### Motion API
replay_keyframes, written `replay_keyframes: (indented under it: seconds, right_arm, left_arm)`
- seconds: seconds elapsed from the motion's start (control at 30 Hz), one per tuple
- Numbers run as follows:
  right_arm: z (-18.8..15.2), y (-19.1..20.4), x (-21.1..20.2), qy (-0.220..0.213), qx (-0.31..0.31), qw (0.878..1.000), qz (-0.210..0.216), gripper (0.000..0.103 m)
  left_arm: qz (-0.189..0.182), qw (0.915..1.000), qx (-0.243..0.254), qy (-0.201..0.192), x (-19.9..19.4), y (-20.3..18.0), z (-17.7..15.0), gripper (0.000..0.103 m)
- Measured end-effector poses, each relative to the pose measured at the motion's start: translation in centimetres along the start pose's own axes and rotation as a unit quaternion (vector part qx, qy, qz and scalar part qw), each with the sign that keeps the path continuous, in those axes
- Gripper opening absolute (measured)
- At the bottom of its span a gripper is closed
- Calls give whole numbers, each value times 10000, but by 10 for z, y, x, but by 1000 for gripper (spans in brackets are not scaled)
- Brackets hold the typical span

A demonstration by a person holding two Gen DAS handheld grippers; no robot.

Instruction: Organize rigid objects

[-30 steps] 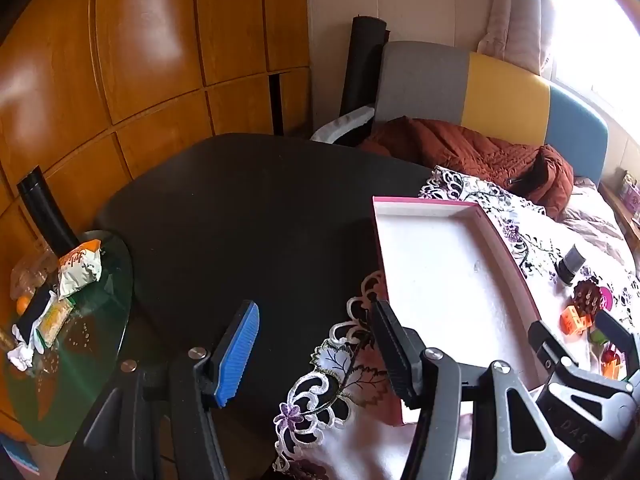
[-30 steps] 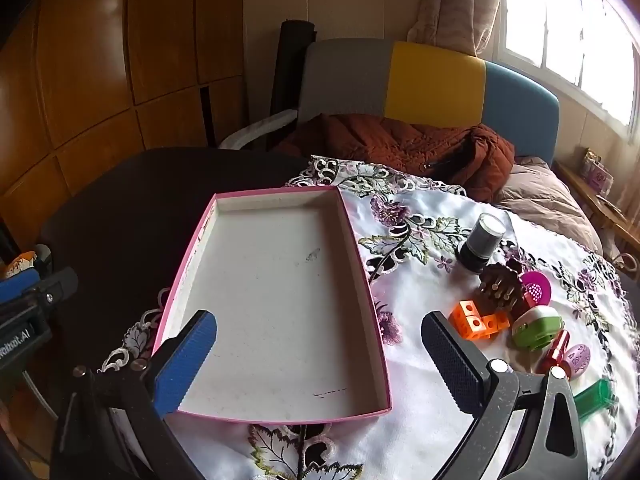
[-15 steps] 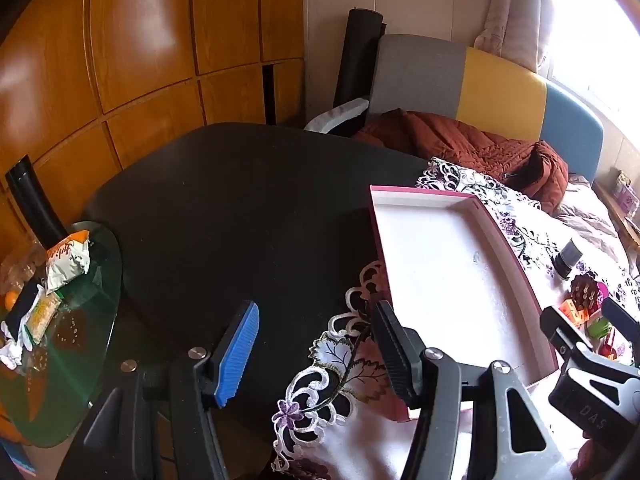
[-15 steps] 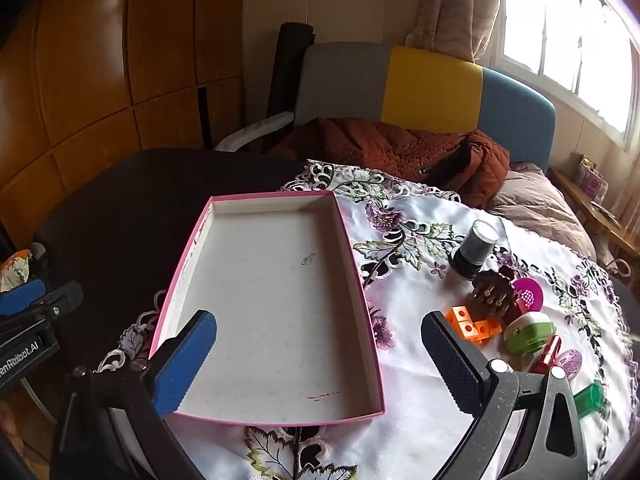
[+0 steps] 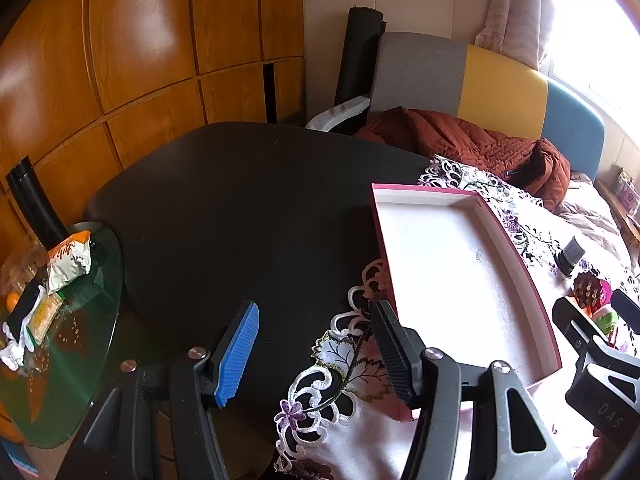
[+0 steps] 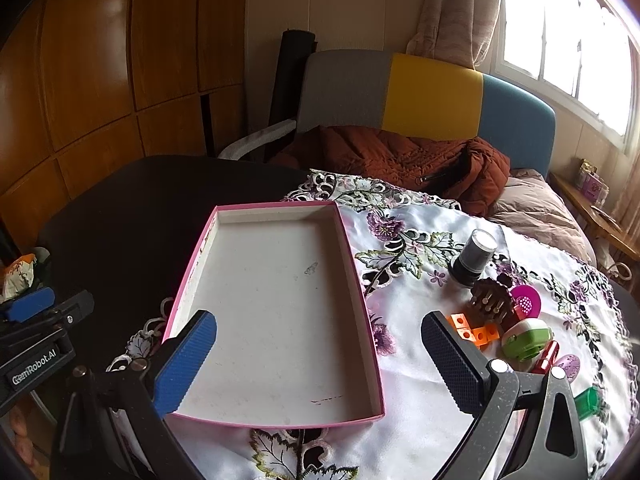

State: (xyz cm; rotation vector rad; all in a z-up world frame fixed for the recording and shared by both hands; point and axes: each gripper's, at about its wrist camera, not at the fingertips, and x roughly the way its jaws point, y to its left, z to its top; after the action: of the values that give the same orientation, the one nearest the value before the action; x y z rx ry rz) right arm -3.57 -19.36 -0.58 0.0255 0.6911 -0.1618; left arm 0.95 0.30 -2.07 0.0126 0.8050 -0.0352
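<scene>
The left hand-held gripper [image 5: 312, 354] stands wide with nothing between its fingers, tilted down over the dark counter [image 5: 240, 208]. Just to its right, touching the black finger's outline in this view, lies the near corner of the pink-rimmed tray [image 5: 538, 288], which sits on the embroidered cloth [image 5: 340, 384]. Further right, past the tray, a few small things crowd the edge of the picture, too squeezed by the lens to name with confidence.

From the right wrist, the right hand-held gripper [image 6: 320, 360] is also spread wide and holds nothing. The tray [image 6: 360, 280] lies ahead of it and under its left, blue finger, with nothing in it. Beside and beyond its right finger sit the loose pieces: a grey cylinder [image 6: 474, 258], a brown comb-like piece [image 6: 490, 300], orange blocks [image 6: 474, 330], a green and white object [image 6: 528, 342] and a red tube [image 6: 544, 356].

Sorting seems not yet begun. The next move probably calls for the right hand-held gripper to swing rightward and down onto one piece, likely the orange blocks nearest it, and close squarely before carrying it to the tray.
</scene>
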Motion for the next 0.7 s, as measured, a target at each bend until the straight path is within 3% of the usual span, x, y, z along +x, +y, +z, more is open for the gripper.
replay_keyframes:
  seconds: [0.5, 0.7]
  right_arm:
    - [-7, -9, 10, 163, 25, 9999, -28, 103]
    - [-8, -26, 14, 196, 20, 9997, -127, 103]
  left_arm:
    - [-272, 9994, 206, 54, -4, -11, 0, 60]
    - [-277, 9977, 603, 111, -3, -33, -2, 60]
